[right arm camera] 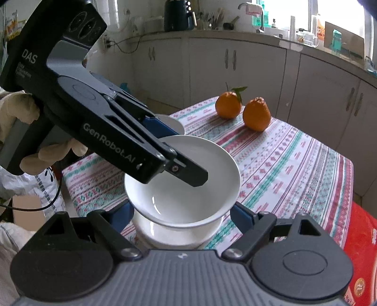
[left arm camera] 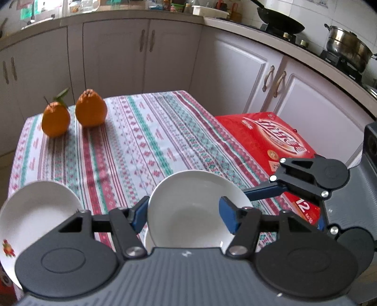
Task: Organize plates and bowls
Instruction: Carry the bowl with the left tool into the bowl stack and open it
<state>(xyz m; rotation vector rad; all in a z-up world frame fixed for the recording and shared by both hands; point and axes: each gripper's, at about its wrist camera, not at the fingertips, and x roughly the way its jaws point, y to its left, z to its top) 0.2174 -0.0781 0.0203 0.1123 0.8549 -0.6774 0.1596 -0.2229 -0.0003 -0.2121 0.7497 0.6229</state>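
Observation:
Two white bowls are stacked at the near edge of the patterned tablecloth (left arm camera: pixel 141 141). The upper bowl (left arm camera: pixel 188 202) (right arm camera: pixel 207 193) sits tilted in the lower bowl (left arm camera: pixel 147 240) (right arm camera: pixel 179 235). My left gripper (left arm camera: pixel 183 211) (right arm camera: pixel 186 155) straddles the upper bowl's rim, one finger inside and one outside. Its jaws stand apart from the wall, so it is open. My right gripper (right arm camera: pixel 181 216) has a blue pad against each side of the lower bowl; one of its fingers (left arm camera: pixel 264 190) shows in the left wrist view. A third white dish (left arm camera: pixel 35 211) (right arm camera: pixel 174 122) with a printed rim lies beside the stack.
Two oranges (left arm camera: pixel 55 120) (right arm camera: pixel 256 115) stand at the table's far end. A red carton (left arm camera: pixel 271 136) (right arm camera: pixel 362 235) sits beside the table. White cabinets ring the room, with a wok (left arm camera: pixel 280 21) and steel pot (left arm camera: pixel 346 44) on the counter. A gloved hand (right arm camera: pixel 14 110) holds the left gripper.

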